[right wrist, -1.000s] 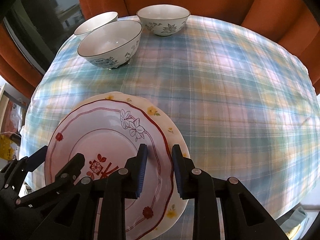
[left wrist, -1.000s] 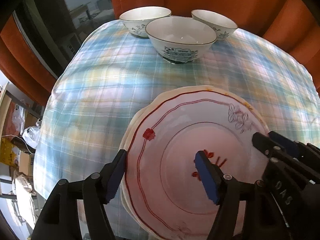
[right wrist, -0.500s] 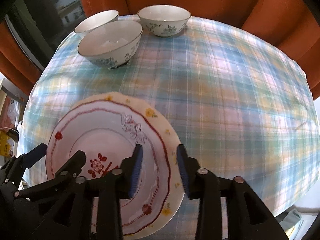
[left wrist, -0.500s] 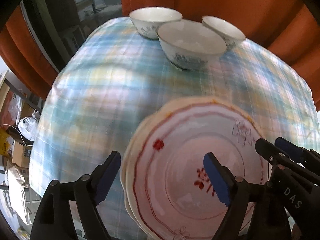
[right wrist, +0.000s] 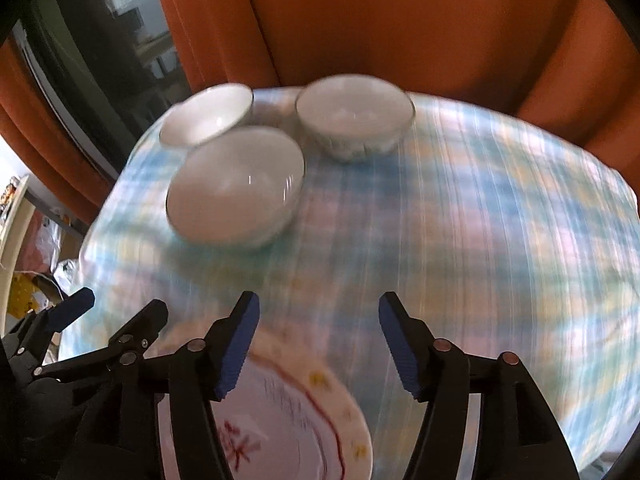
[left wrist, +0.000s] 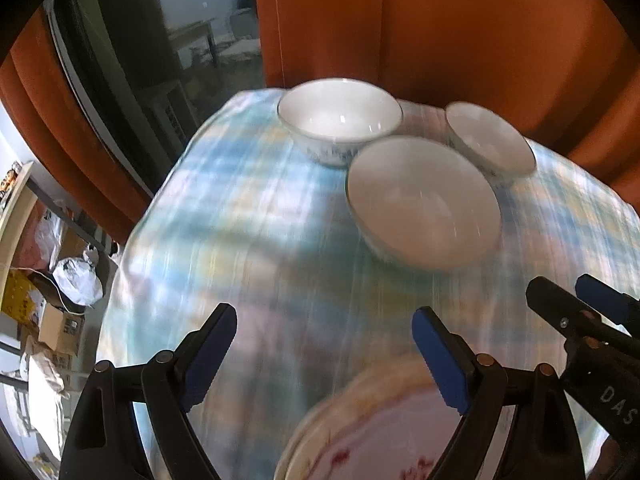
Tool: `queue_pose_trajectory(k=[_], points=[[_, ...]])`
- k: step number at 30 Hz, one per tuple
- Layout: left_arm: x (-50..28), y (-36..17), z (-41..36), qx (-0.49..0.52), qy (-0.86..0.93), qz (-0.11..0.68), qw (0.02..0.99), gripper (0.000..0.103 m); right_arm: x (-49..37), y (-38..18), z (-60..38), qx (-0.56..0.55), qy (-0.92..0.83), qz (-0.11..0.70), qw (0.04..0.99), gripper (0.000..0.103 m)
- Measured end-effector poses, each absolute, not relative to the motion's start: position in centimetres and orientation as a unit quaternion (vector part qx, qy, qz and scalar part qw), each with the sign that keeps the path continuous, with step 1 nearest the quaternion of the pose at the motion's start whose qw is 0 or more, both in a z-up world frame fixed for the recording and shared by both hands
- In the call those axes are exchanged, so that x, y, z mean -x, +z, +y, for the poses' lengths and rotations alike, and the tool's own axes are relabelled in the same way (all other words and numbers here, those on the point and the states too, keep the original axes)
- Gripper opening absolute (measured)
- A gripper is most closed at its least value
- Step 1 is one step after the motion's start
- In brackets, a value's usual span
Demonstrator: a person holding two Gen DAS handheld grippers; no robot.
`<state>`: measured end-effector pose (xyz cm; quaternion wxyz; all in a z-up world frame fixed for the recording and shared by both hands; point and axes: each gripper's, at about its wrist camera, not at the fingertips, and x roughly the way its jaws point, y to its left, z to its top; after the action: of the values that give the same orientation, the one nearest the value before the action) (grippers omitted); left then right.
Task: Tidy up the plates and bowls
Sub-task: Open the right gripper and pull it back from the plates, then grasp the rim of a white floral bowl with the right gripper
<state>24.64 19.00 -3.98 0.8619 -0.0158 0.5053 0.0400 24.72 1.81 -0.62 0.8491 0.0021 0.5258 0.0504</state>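
Observation:
A stack of plates, the top one white with a red rim and red flowers (right wrist: 280, 432), lies on the plaid tablecloth at the near edge; it also shows in the left wrist view (left wrist: 360, 440). Three white bowls stand at the far side: a large one (left wrist: 422, 206) (right wrist: 236, 188), one behind it (left wrist: 340, 116) (right wrist: 206, 120) and one beside it (left wrist: 490, 142) (right wrist: 354, 114). My left gripper (left wrist: 324, 352) is open and empty above the cloth, beyond the plates. My right gripper (right wrist: 318, 344) is open and empty above the plates' far edge.
The round table (left wrist: 224, 220) is covered by a blue plaid cloth (right wrist: 480, 220). Orange curtains (left wrist: 480, 40) hang close behind it. A dark window (left wrist: 140, 40) and cluttered shelves and boxes (left wrist: 48, 300) are to the left, below the table edge.
Both grippers have let go of the top plate, opened wide and risen and tilted towards the bowls. The plates have slid to the bottom of both views.

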Motion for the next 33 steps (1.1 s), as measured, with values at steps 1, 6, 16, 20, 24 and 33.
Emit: queue_pose_trajectory(k=[1,6,16,20,24,33], points=[[-25.4,-3.9,19.0,0.016,0.04,0.503,0.863,0.091,-25.7,-0.4,1.8,-0.005,0.051,0.522,0.851,0.069],[-28.8,-3.7,18.5,0.016,0.036,0.492,0.87,0.091,-29.2,-0.1,2.1,-0.01,0.062,0.505,0.861,0.079],[-32.9,-6.7,17.9,0.015,0.044,0.51,0.859,0.062,-33.3,-2.8,3.3,-0.001,0.057,0.496,0.866,0.07],[-34.0,-8.1,17.8,0.016,0.045,0.519,0.853,0.048,-34.5,-4.5,3.4,-0.017,0.063,0.517,0.853,0.048],[-34.7,-8.8,17.8,0.019,0.041,0.524,0.85,0.035,-35.3,-5.4,3.5,-0.022,0.067,0.522,0.85,0.028],[-34.4,-8.8,16.6,0.018,0.022,0.531,0.847,0.03,-35.1,-5.4,3.9,-0.028,0.078,0.534,0.841,0.016]])
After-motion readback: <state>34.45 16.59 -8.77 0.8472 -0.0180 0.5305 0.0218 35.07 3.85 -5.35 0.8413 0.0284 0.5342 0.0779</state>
